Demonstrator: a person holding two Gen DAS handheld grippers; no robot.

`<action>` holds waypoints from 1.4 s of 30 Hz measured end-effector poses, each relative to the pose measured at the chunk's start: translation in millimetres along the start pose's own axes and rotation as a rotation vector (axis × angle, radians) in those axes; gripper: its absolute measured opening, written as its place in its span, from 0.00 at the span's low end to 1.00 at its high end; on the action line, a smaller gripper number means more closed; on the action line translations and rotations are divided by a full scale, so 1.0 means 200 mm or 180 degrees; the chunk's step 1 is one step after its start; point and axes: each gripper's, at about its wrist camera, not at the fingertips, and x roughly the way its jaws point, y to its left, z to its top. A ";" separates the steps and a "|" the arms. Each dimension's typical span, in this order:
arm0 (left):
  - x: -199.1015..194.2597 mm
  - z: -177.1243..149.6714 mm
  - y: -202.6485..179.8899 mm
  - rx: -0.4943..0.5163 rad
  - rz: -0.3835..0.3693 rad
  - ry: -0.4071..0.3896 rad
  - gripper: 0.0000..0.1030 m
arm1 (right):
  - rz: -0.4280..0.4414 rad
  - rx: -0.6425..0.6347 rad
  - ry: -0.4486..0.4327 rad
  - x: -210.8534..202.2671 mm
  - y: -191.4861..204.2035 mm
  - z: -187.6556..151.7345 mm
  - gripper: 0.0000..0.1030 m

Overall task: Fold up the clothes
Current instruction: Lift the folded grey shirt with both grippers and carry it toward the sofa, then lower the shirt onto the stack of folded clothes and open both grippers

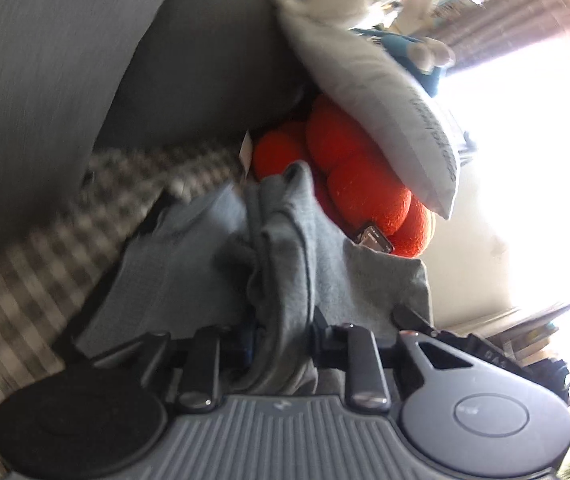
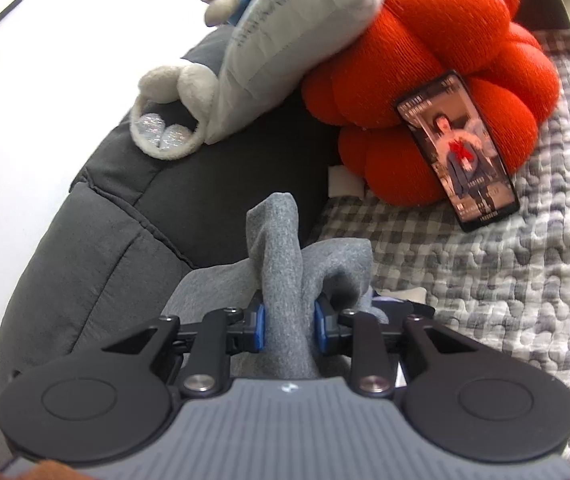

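1. A checked quilt (image 2: pixel 485 280) covers a dark sofa (image 2: pixel 97 240) with an orange cushion (image 2: pixel 445 40), a phone (image 2: pixel 457 148) and a white pillow (image 2: pixel 297 36).
2. The right gripper (image 2: pixel 289 322) is clenched on a bunched fold of the grey garment (image 2: pixel 285 248), which rises between its blue pads (image 2: pixel 260 328).
3. The left gripper (image 1: pixel 281 340) pinches another fold, cloth draping ahead.

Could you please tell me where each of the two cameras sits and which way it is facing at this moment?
Left wrist: rides on the left gripper, rolled sideways, facing along its fingers at bunched grey garment; checked bedcover left, bright window right.
Right wrist: rides on the right gripper, facing slightly down over its blue pads, shut on grey cloth, towards the dark sofa arm.
Shared: the garment, orange cushion, white pillow, phone, bedcover. No hand shows.
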 end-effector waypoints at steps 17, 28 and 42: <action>0.01 0.02 0.05 0.0694 0.0612 -0.0344 0.51 | 0.0016 0.0137 -0.0162 0.14 -0.07 -0.23 0.35; -0.07 -0.02 -0.25 0.1735 0.0897 -0.1682 0.27 | -0.0290 -0.1040 -0.1142 0.03 0.16 -0.23 0.45; 0.46 -0.04 -0.13 0.2172 0.1494 -0.1183 0.10 | -0.0818 -0.1891 -0.0998 0.37 0.06 -0.36 0.21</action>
